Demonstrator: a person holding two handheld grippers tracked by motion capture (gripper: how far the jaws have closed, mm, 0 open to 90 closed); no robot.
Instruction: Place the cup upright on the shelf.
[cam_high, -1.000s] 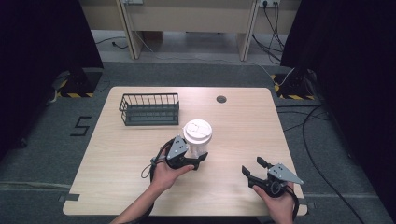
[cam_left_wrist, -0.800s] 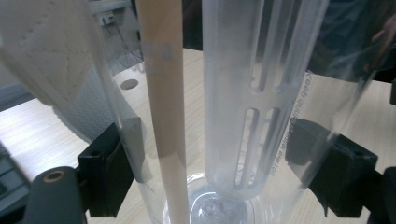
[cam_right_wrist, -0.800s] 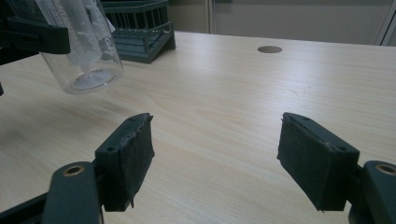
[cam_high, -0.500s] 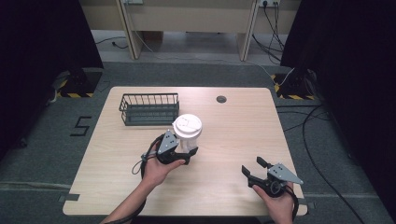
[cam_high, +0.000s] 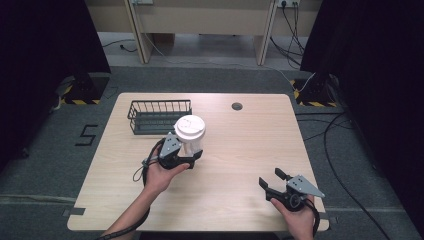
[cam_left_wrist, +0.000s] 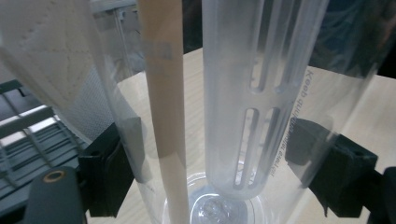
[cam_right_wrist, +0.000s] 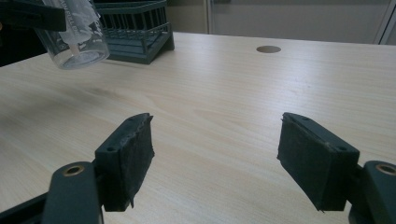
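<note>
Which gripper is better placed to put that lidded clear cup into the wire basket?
Left. The left gripper already clamps the cup beside the basket; the right gripper is open, far away.

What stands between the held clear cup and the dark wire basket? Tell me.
Nothing visible. The clear plastic cup with the white lid, clamped in the left tool, hangs above the wooden table just in front of the dark wire basket; only bare tabletop lies between them.

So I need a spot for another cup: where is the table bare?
Bare: the right half between the cable hole and the right tongs, and the front left corner. Crowded: around the wire basket and the lidded cup.
</note>
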